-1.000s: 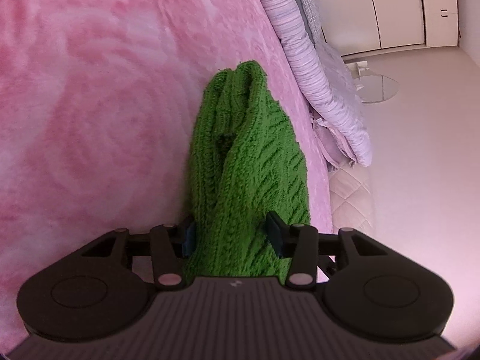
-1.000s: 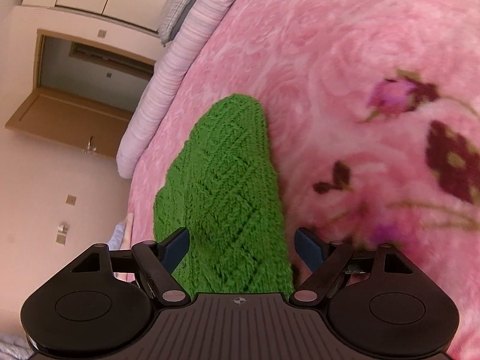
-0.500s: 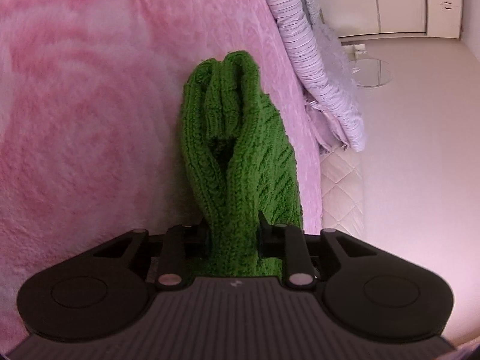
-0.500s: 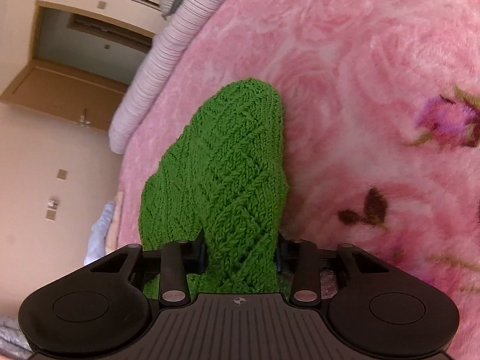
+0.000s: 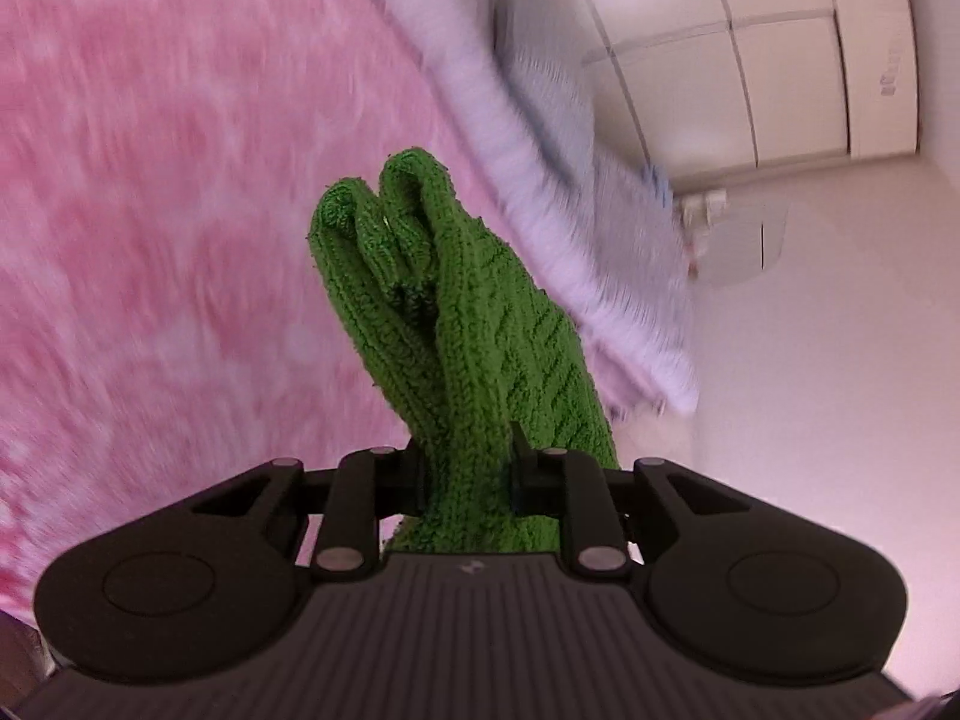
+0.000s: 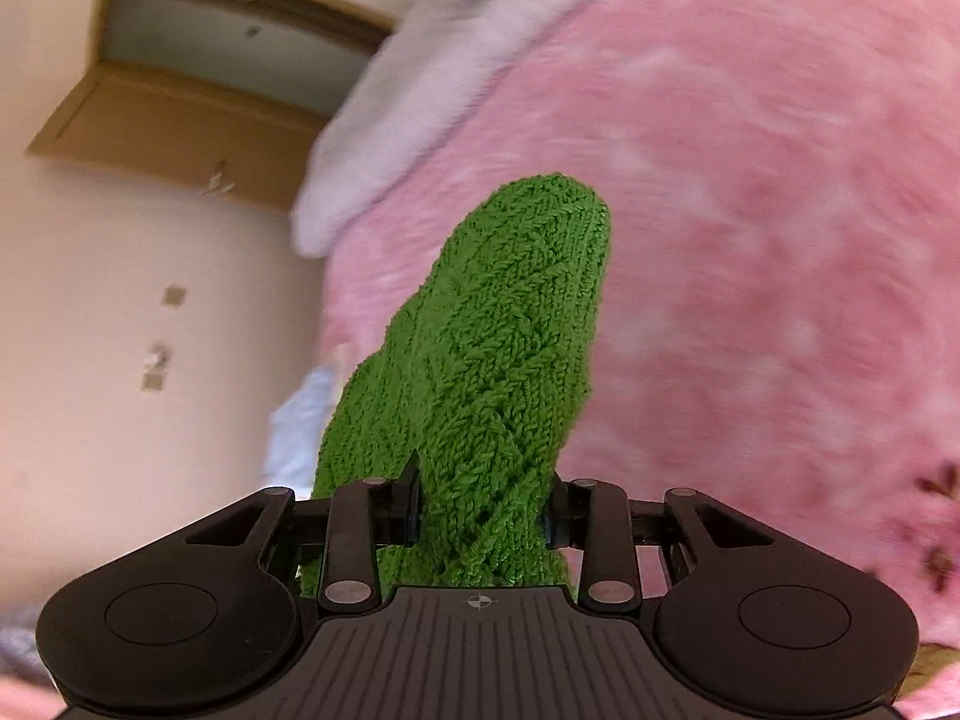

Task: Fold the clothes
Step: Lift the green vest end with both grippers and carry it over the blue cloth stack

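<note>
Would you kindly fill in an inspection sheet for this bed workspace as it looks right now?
Surface: fluffy pink rose-patterned blanket, blurred.
Job's things: green cable-knit garment, bunched, pinched at two spots.
Clutter: pale lilac striped bedding along the bed edge.
Grippers: left gripper and right gripper have just been closing, both clamped on the knit.
Cables: nothing seen.
Surroundings: white cupboards; wooden doorway; pale floor.

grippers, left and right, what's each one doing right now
left gripper: closed on the green knit garment, fingers just tightened.
right gripper: closed on the same green knit garment.
</note>
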`<state>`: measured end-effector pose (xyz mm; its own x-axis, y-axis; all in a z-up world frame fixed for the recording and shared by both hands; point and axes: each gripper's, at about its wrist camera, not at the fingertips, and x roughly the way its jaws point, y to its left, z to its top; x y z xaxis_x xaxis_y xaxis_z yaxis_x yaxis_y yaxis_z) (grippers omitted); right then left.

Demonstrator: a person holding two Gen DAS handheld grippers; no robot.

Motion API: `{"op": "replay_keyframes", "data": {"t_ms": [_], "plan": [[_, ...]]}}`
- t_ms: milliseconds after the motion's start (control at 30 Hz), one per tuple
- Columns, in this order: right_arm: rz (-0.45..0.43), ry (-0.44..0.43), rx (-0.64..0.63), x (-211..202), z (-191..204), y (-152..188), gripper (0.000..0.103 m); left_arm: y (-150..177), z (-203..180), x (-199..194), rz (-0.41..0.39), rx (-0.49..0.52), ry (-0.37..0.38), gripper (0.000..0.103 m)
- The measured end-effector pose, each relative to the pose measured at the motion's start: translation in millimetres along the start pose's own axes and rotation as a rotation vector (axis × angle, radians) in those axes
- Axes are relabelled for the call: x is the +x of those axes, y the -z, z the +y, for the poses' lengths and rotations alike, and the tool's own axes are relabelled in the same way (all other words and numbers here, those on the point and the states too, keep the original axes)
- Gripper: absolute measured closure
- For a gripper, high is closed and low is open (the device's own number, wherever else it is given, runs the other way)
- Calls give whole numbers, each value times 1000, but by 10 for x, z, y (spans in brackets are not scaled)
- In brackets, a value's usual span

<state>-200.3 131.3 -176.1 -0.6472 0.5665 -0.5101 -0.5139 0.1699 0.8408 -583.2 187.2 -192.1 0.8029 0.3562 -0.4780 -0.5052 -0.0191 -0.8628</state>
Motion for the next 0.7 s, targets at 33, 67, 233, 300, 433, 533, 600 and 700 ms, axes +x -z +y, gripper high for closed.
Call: {"op": "replay_keyframes", "data": {"t_ms": [33,67,233,300,433,533,600,700], "plan": [[14,-17,-18,50,147,-39,70,-57,-41,-133,-27,2,-3,85],[29,-34,-37,142,306,-83,70,-113,-83,-266,-55,5,-6,85],[97,-86,-116,709,990,-144,70,-440,7,-930,-177,-25,-14,85],[119,-101,-143,984,1266,-114,70,-656,86,-1196,-210,-32,-17,85],[136,-136,-169,1686,1812,26,70,-1236,415,-1814,-236,-19,-24,85],[123,-151,-162,2285,2199,180,70,-1837,753,-2286,-208,13,-33,85],[99,-156,-124,2712,2426,323,70,-2263,978,-2588,-178,25,-46,85],[78,-136,-60,3371,2803,546,70,-2851,1280,-3019,-130,59,-72,85]]}}
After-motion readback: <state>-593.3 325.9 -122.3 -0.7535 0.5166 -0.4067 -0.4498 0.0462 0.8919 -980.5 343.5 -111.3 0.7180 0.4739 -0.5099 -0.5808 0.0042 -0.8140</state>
